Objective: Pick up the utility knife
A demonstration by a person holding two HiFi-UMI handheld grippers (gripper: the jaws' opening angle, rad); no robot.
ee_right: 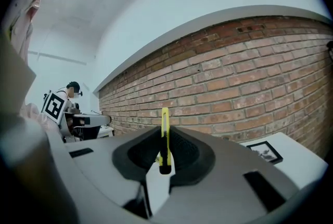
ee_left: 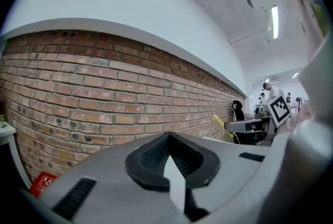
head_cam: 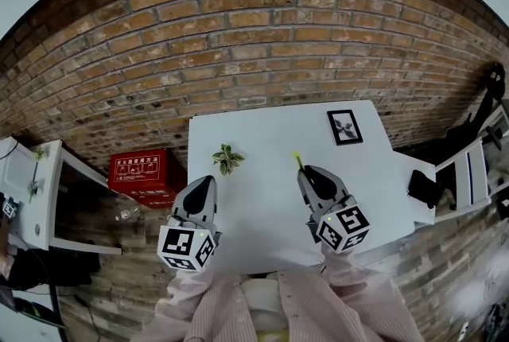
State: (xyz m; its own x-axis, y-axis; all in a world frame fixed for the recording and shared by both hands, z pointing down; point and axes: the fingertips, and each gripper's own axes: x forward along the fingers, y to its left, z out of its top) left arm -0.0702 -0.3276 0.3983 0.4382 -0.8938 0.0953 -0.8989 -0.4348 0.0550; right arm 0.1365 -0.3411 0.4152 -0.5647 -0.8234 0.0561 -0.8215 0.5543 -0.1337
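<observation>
The utility knife [ee_right: 164, 145] looks like yellow plastic with a slight shine. The right gripper [ee_right: 165, 132] and the left gripper [ee_left: 169, 139] have matt grey plastic shells, and their dark pads [ee_right: 186, 152] look ribbed and rubber-like. The table [head_cam: 262, 134] is white, smooth and matt. The brick wall [head_cam: 262, 38] is rough. The person's sleeve [head_cam: 366, 305] is striped cloth.

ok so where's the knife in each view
head view: knife pokes out of the right gripper, just right of centre.
left gripper view: thin yellow sliver at right, against the brick wall.
right gripper view: dead centre, on edge between the jaws.
shared landmark: the brick wall behind.
</observation>
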